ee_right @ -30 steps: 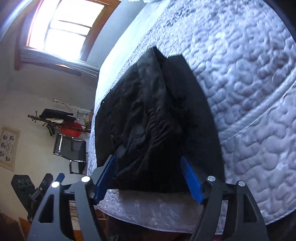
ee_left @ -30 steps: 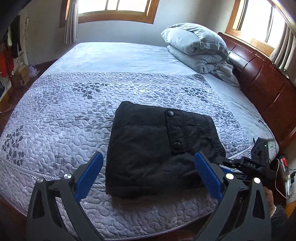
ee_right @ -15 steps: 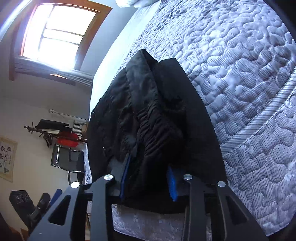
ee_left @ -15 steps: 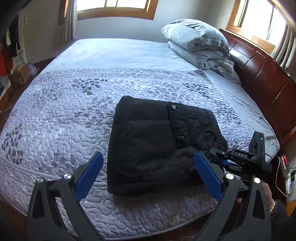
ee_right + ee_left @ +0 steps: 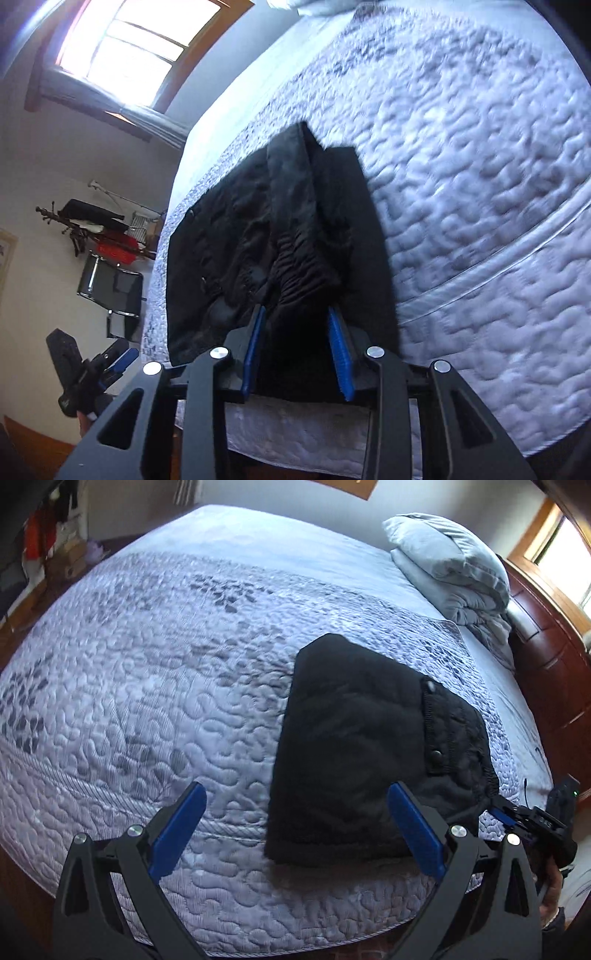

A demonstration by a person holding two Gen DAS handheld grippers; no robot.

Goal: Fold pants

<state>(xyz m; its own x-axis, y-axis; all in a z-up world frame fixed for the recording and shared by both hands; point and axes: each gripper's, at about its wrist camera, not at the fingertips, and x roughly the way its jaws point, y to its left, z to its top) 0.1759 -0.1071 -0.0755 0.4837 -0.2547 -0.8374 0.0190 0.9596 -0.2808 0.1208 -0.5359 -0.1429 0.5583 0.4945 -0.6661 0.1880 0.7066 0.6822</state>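
Note:
Black pants (image 5: 362, 753) lie folded into a thick rectangle near the front right edge of the quilted bed (image 5: 147, 701). My left gripper (image 5: 295, 834) is open and empty, hovering above the bed edge just left of the pants' near corner. My right gripper (image 5: 297, 343) is shut on the pants' gathered waistband end (image 5: 295, 266) at the bed's edge. It also shows at the far right of the left wrist view (image 5: 532, 819). The left gripper appears low on the left in the right wrist view (image 5: 110, 363).
A folded grey duvet (image 5: 454, 565) lies at the head of the bed by the dark wooden headboard (image 5: 546, 650). A black chair (image 5: 110, 291) and a coat rack (image 5: 92, 225) stand beside the bed. Windows are on the walls.
My right gripper closed on the waistband end of the pants. My left gripper swung left, so the pants now sit to the right in its view.

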